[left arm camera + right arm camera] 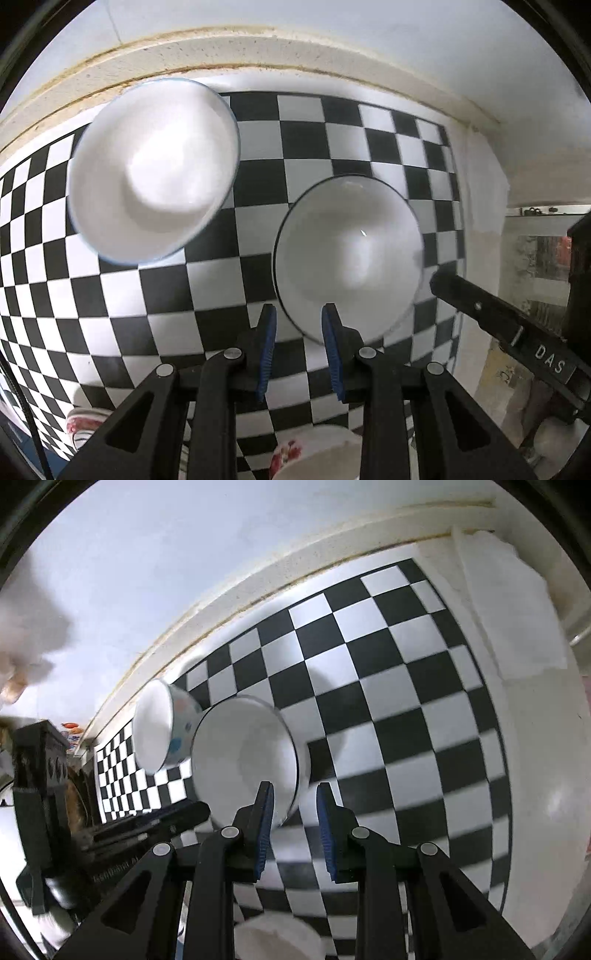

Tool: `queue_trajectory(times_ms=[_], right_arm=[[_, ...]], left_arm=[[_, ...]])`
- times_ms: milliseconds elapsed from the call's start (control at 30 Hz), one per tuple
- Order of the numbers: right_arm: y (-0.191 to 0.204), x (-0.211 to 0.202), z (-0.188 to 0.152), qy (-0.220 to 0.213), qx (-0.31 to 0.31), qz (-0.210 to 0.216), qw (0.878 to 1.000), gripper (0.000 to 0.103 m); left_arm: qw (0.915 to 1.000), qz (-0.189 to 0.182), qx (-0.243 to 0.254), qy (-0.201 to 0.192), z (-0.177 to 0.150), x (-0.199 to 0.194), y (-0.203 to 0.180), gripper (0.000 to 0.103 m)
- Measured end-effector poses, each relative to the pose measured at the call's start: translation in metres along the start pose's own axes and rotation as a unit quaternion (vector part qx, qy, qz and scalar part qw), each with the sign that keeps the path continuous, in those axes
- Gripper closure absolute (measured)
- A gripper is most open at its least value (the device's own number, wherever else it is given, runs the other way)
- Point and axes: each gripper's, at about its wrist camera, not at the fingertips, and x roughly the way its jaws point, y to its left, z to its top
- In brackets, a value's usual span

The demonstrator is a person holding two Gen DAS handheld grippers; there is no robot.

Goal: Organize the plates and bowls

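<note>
Open right tool (295, 812) straddles white bowl (243, 760) rim.

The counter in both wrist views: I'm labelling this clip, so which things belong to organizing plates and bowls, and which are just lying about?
Belongs to the job:
dark-rimmed white bowl
blue-rimmed bowl
floral bowls at the near edge
left gripper, open
right gripper, open

Just lying about:
checkered mat under the bowls
white cloth folded beside the mat
</note>
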Motion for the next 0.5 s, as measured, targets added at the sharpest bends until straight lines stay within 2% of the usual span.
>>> queue_trajectory(times_ms=[100,267,400,500], right_arm=[[-0.004,0.022,0.018,0.021,0.007,-0.004,1.000,0.077],[-0.012,0.053,0.027,0.050,0.022,-0.006,0.998,0.077],[-0.013,0.066,0.025,0.056,0.027,0.007,0.998,0.089],[-0.004,0.065,0.021,0.048,0.006,-0.018,0.999,0.092]], left_arm=[[0.9999,0.008,-0.003,0.010,0.008,0.013,-0.002,0.080],[0.9998,0.017,0.000,0.012,0.016,0.026,-0.006,0.080],[0.9997,0.023,0.011,0.001,0.017,0.026,-0.009,0.083],[0.9994,0.029,0.021,-0.006,0.014,0.021,-0.012,0.083]])
